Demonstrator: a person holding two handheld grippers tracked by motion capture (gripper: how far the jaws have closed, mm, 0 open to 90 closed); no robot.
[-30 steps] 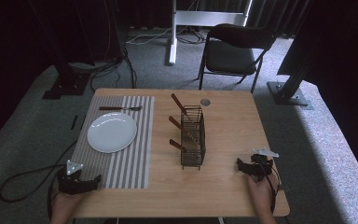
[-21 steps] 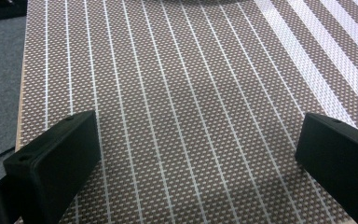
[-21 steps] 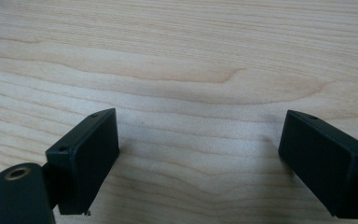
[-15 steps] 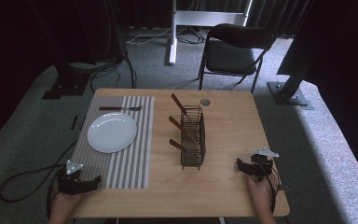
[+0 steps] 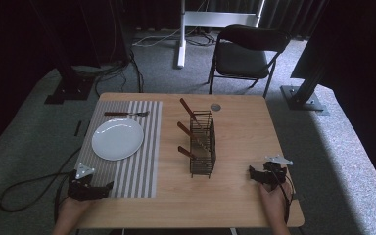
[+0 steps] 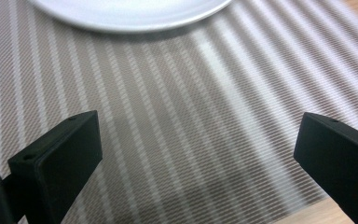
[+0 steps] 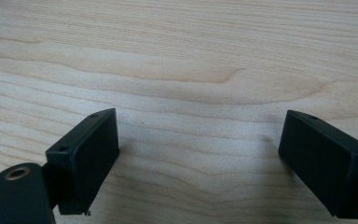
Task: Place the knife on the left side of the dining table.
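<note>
**Both hand-held grippers parked, jaws wide**

Pale wood-grain surface [image 5: 245, 127], rectangular. One woven placemat [image 5: 142, 161] with grey and white stripes, one round glossy white plate [image 5: 117, 138] on it, one fork [image 5: 126, 114] with a brown handle just beyond the plate. One dark wire basket [image 5: 203, 144] mid-surface with three brown-handled utensils [image 5: 188, 111] poking out at a tilt. Left hand-held gripper [image 6: 200, 154] sits released over the mat's near edge, plate near its tips. Right hand-held gripper [image 7: 200, 154] is released too, over bare wood, well apart from the basket.
</note>
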